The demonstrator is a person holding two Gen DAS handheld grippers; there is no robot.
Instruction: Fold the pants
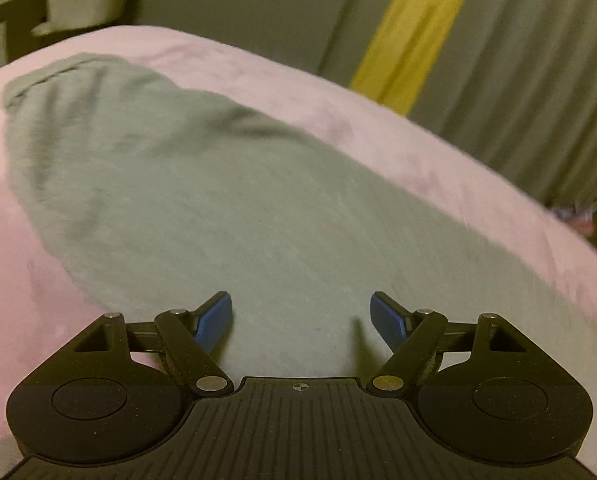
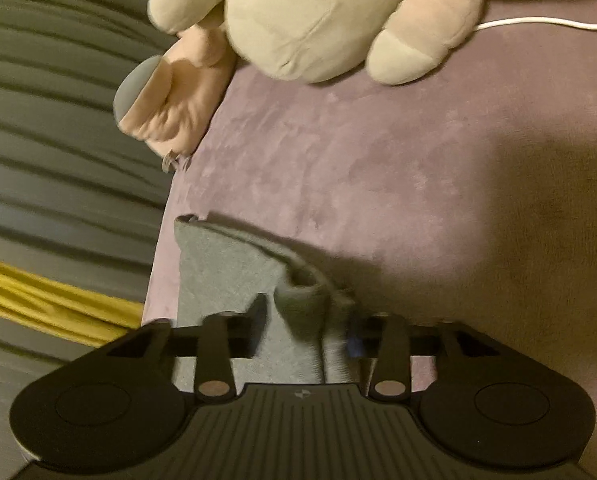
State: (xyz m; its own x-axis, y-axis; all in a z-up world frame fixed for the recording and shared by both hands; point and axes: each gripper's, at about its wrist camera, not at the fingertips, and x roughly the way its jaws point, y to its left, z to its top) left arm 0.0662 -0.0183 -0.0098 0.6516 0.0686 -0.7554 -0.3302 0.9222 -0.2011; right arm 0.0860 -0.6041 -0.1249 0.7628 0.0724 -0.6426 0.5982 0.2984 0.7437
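Left wrist view: the left gripper [image 1: 301, 314] hangs spread wide above the grey pants [image 1: 202, 208], which lie flat on the pink blanket [image 1: 438, 168].

Right wrist view: the right gripper [image 2: 302, 328] pinches a bunched fold of the pants [image 2: 298, 312]; a plush toy [image 2: 318, 20] lies beyond the pants on the blanket.

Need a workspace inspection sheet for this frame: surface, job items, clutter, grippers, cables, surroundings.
Surface: pink blanket covers the bed, fuzzy, lightly rumpled.
Job's things: grey pants lie spread flat on the blanket; the end near the right gripper is bunched up.
Clutter: plush toy lies at the far end.
Grippers: left gripper open, above the pants, holding nothing; right gripper has bunched cloth between its fingers, blurred, closure unclear.
Cables: white cable runs along the blanket beside the toy.
Surroundings: grey curtain with a yellow strip.
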